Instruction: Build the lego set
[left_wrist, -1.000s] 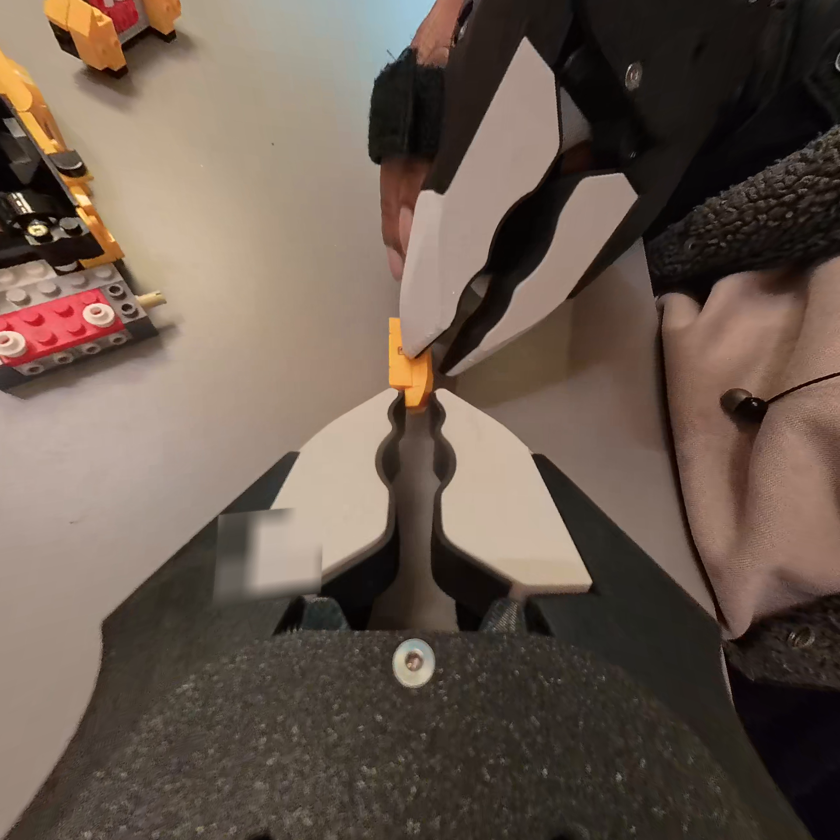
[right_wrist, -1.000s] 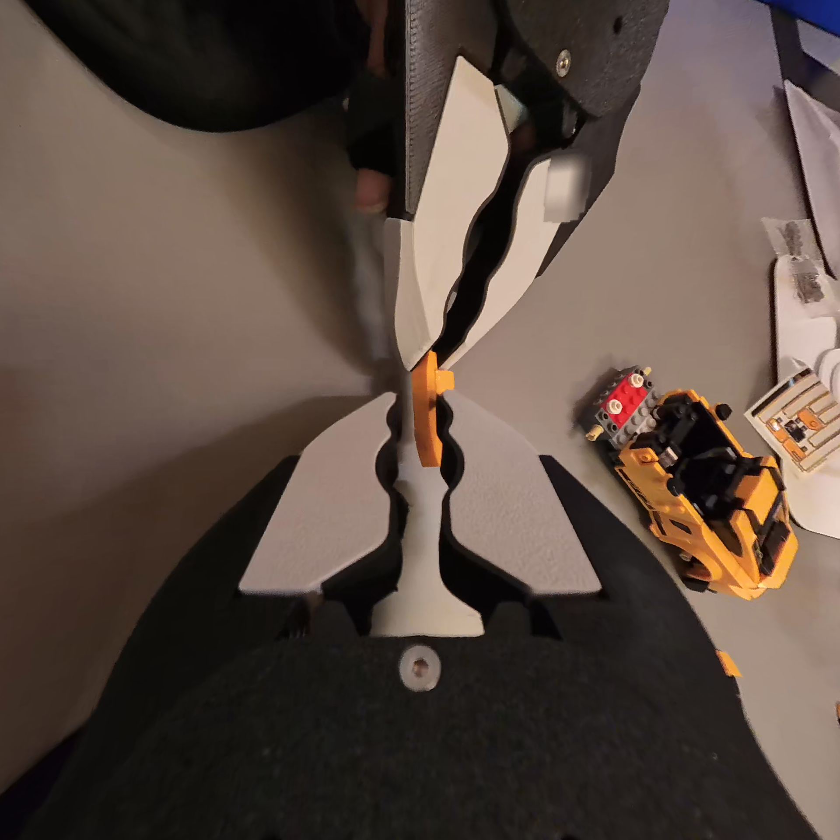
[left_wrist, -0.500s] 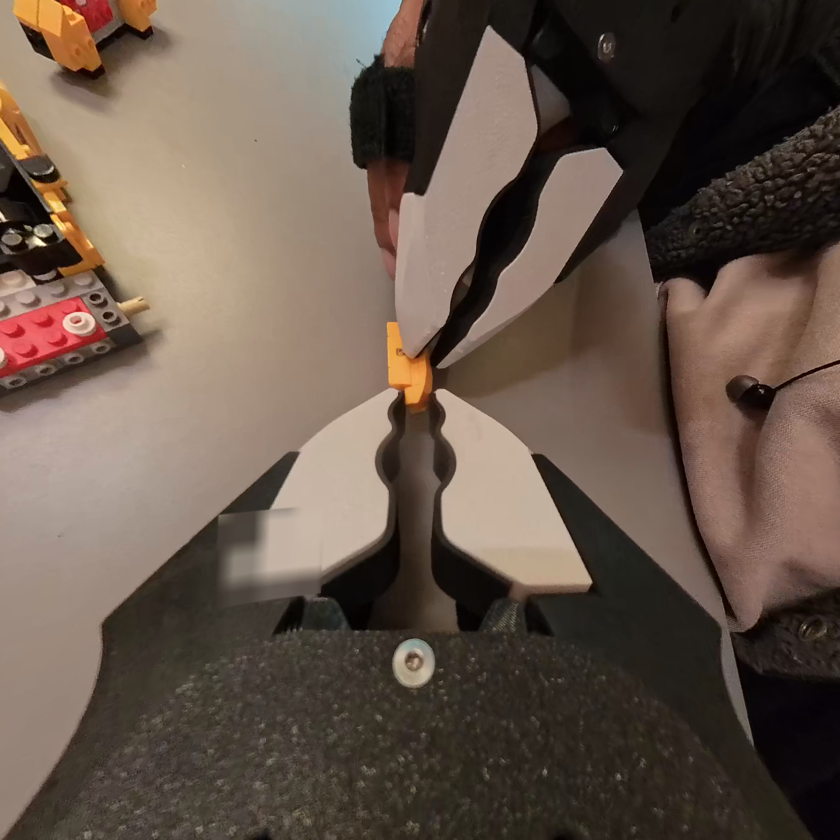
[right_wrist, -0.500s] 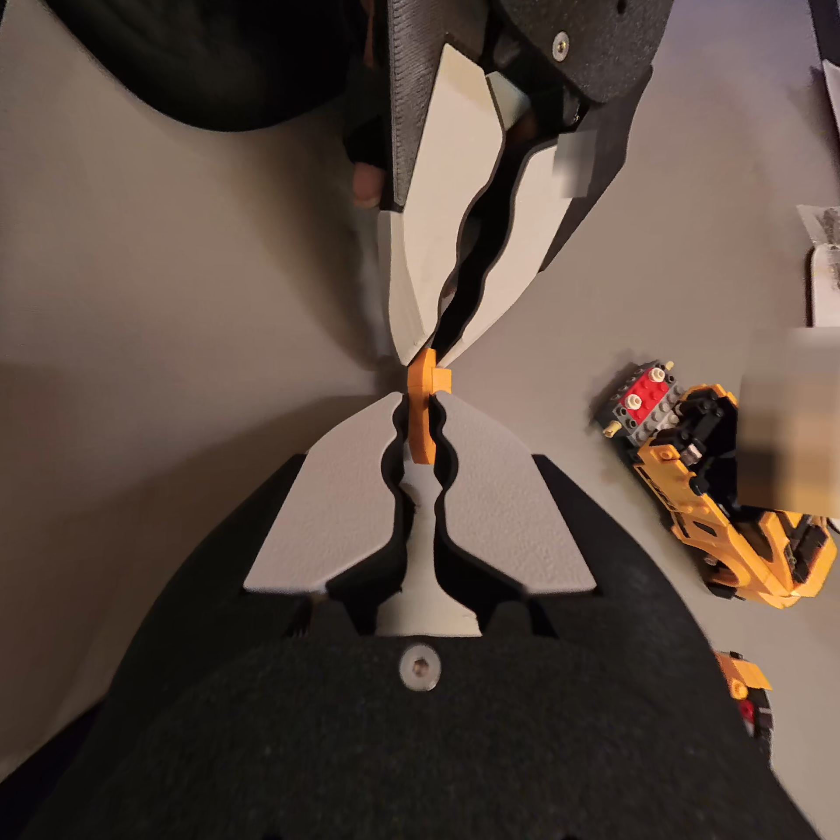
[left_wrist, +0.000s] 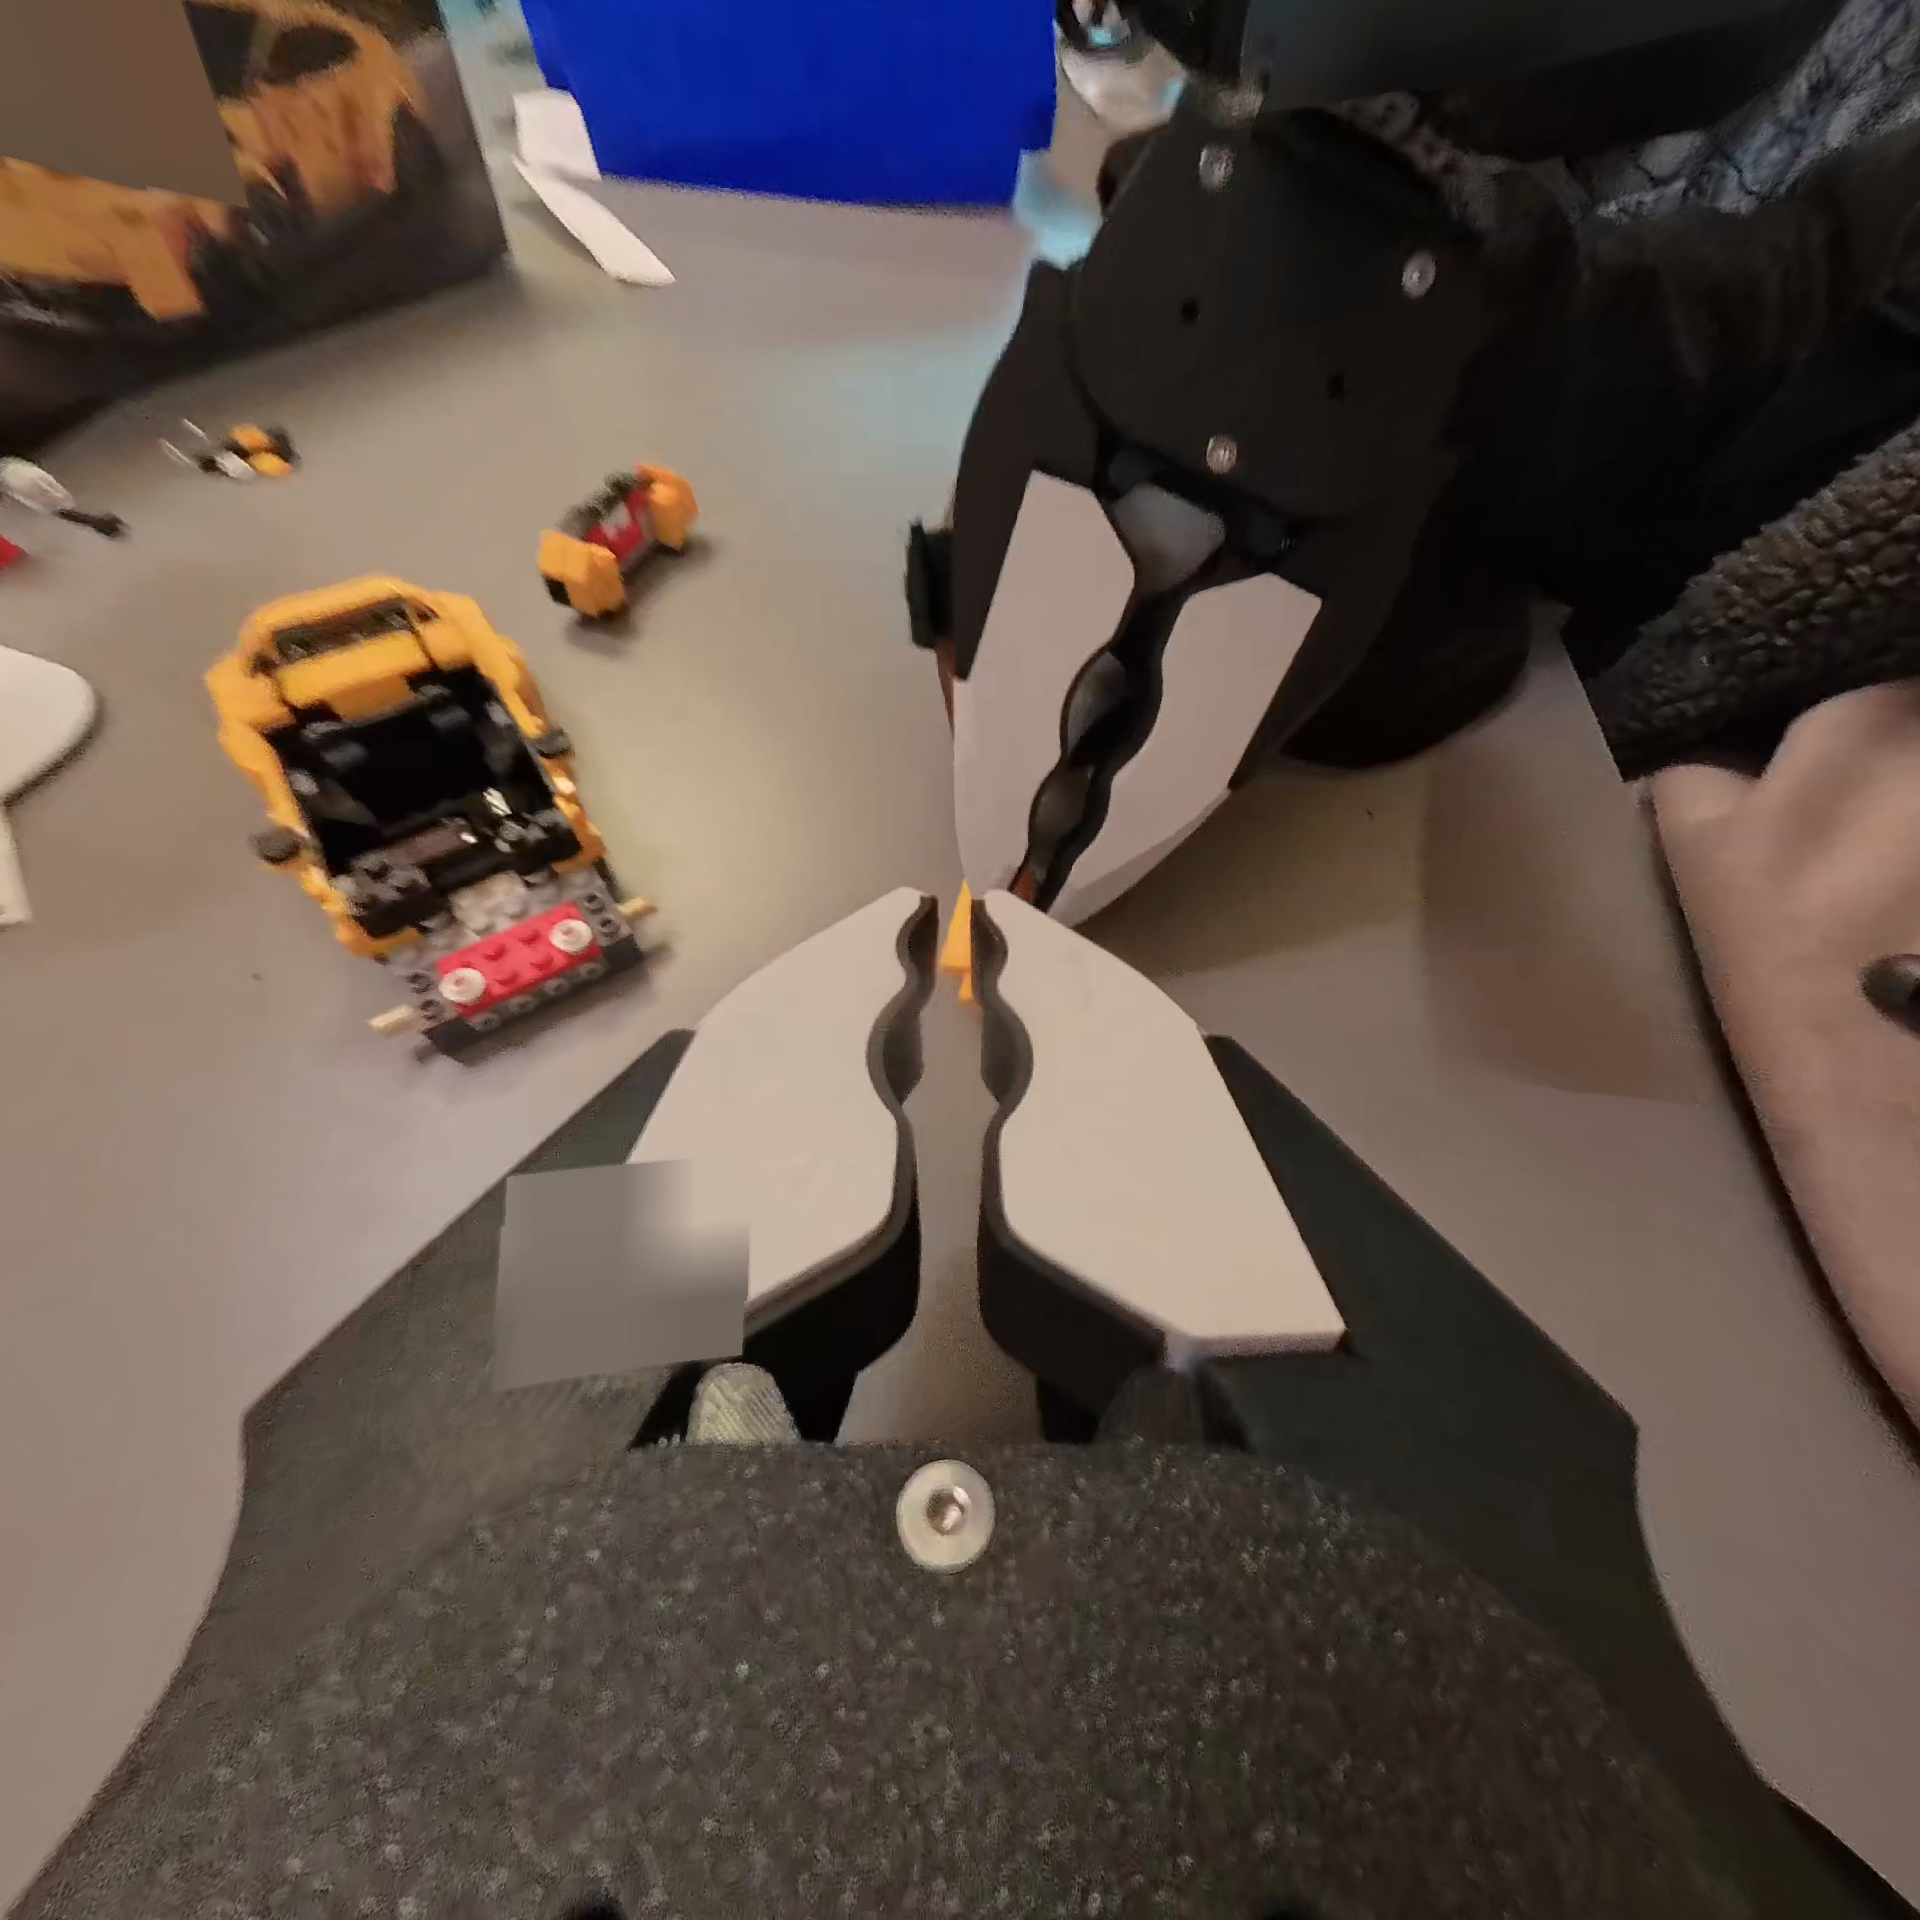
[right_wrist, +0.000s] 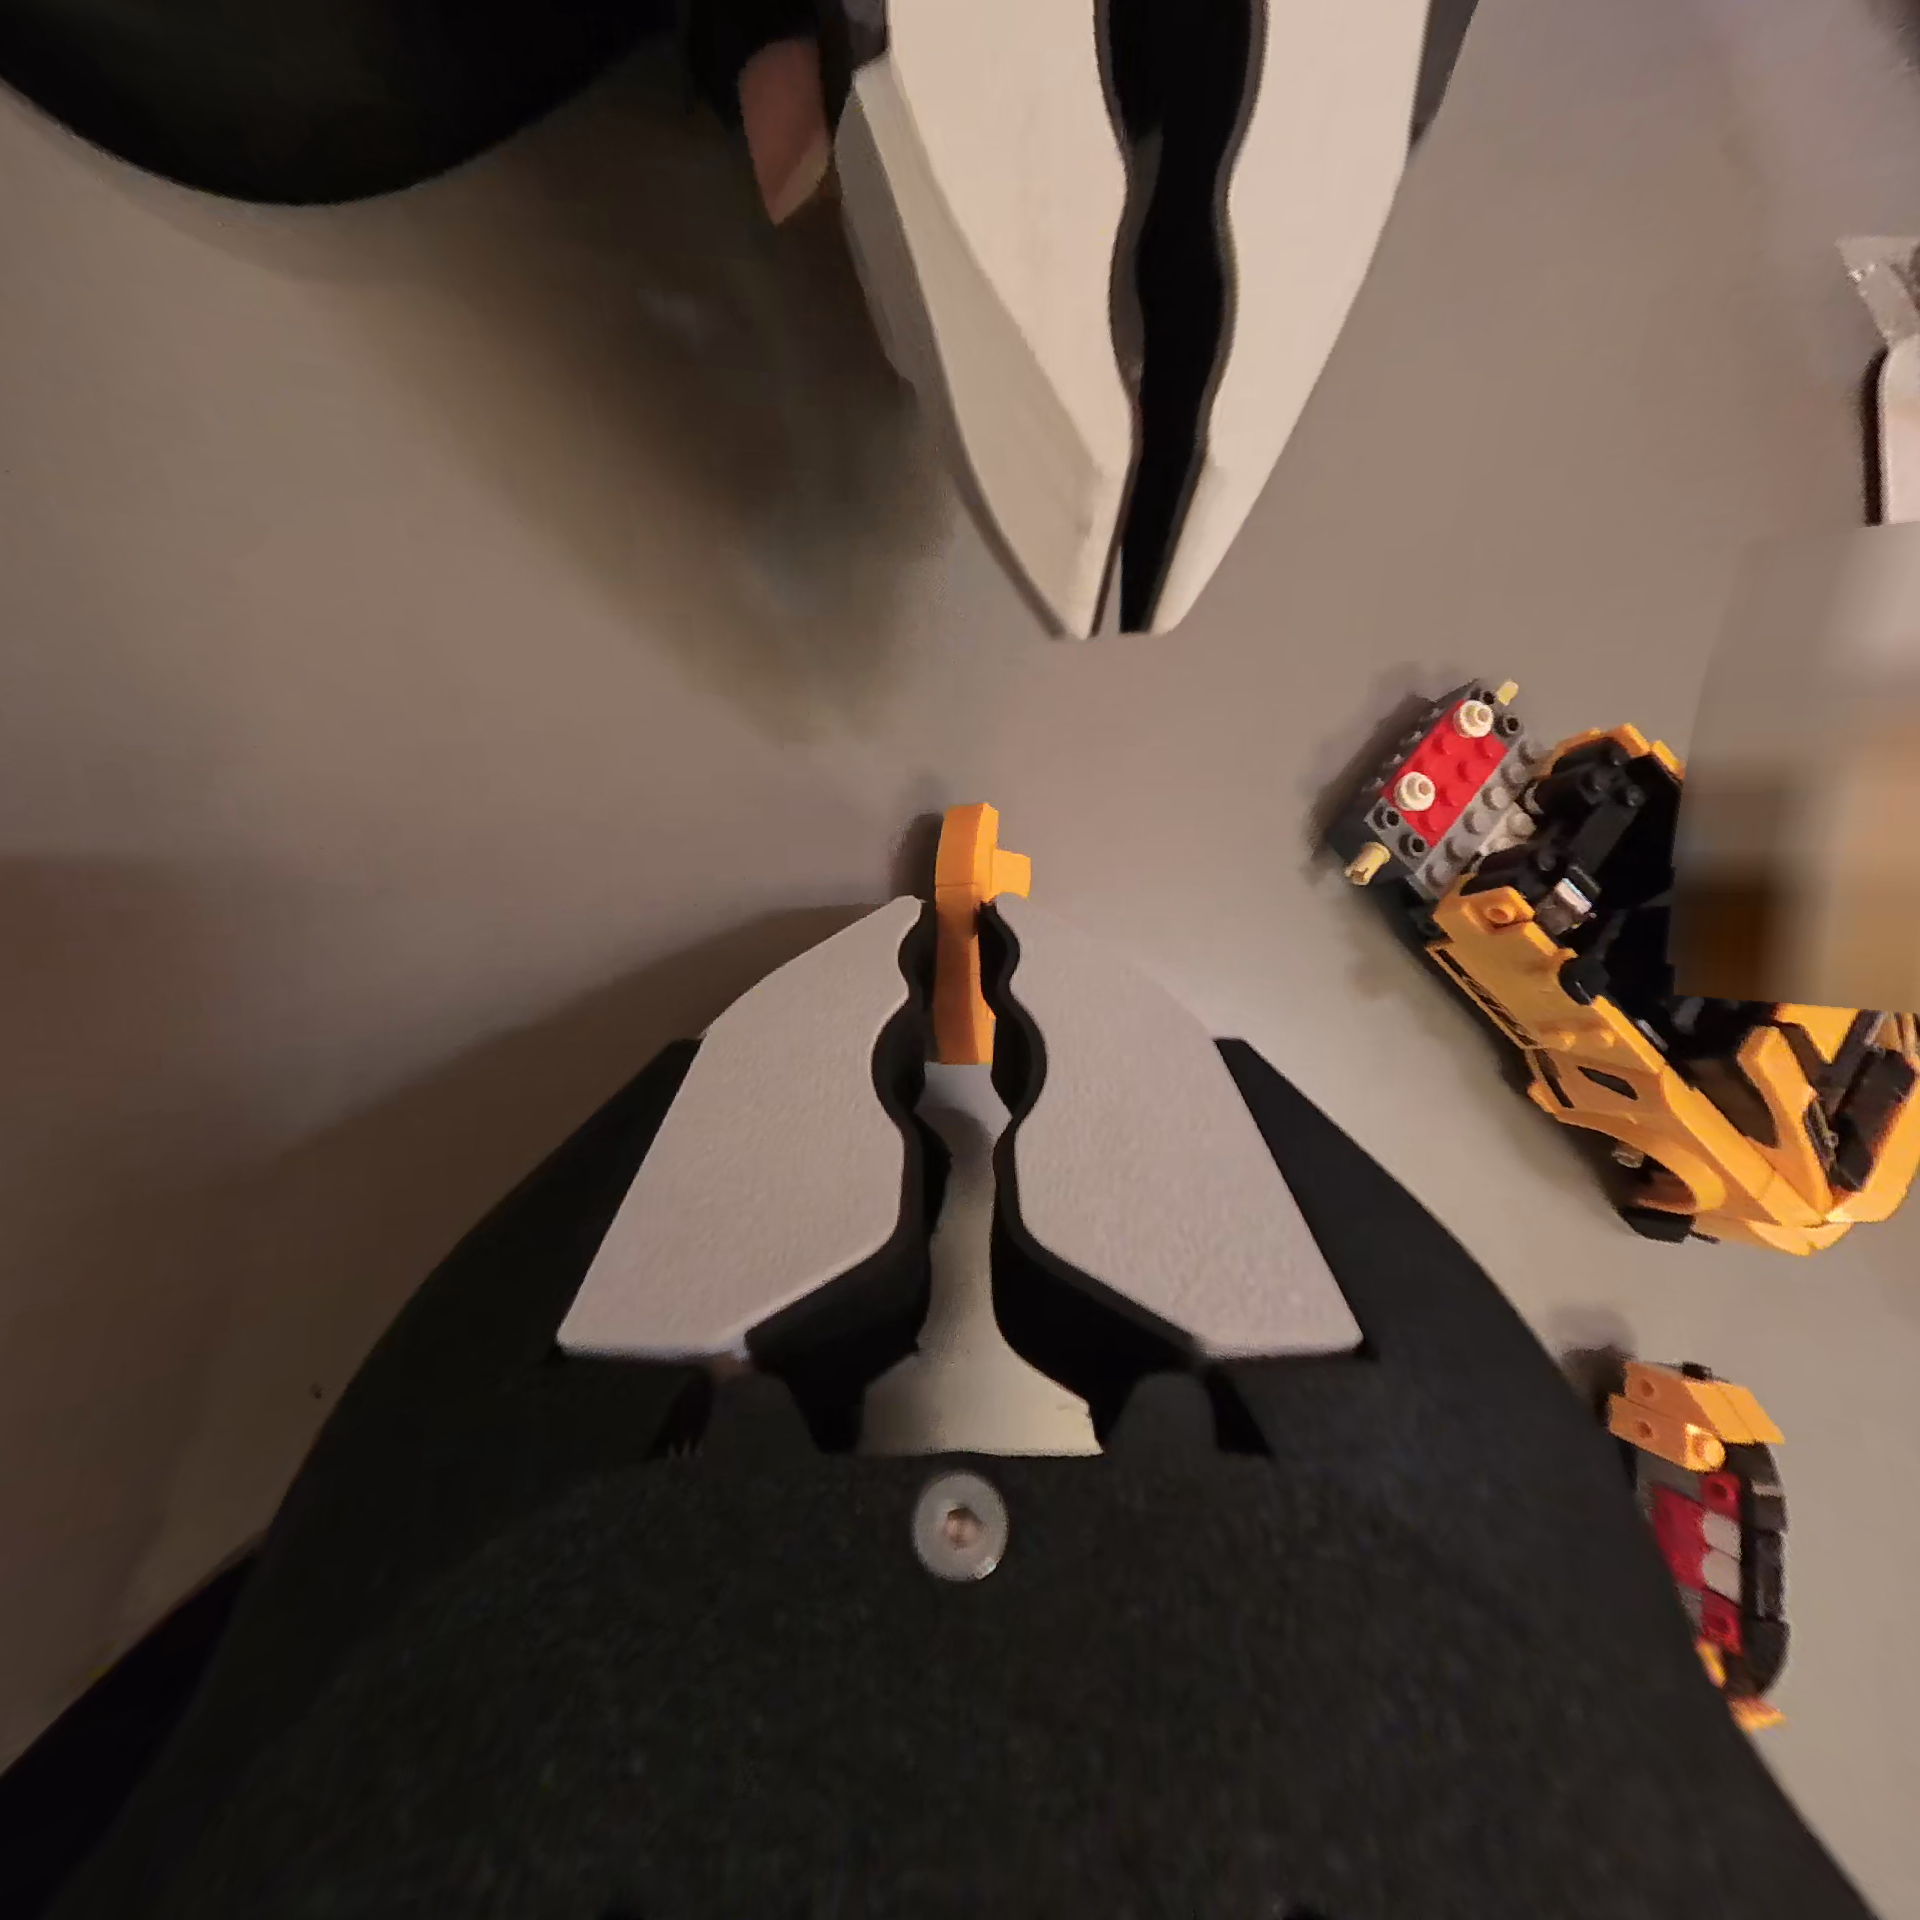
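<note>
My right gripper (right_wrist: 961, 904) is shut on a curved orange piece (right_wrist: 966, 852) with a small stub on its side, held edge-on above the grey table (right_wrist: 416, 623). My left gripper (left_wrist: 951, 904) is shut and empty. In the right wrist view the left gripper (right_wrist: 1112, 623) is a short way beyond the piece and clear of it. In the left wrist view the orange piece (left_wrist: 958, 935) shows through the gap between my fingers, at the tips of the right gripper (left_wrist: 1029, 888). The partly built orange and black car (left_wrist: 416, 790) lies to the left; it also shows in the right wrist view (right_wrist: 1621, 987).
A small orange, red and black sub-assembly (left_wrist: 618, 545) lies beyond the car, also visible in the right wrist view (right_wrist: 1704, 1507). The set's box (left_wrist: 260, 208), a blue object (left_wrist: 790, 94), white paper (left_wrist: 592, 229) and small loose parts (left_wrist: 239, 452) lie at the back. A sleeve (left_wrist: 1766, 623) is at right. The tips of one gripper are about 5 cm away from the tips of the other.
The left gripper has let go of the orange piece and drawn back from it. The piece stays in the right gripper. The left view has tilted up to show the car and box.
</note>
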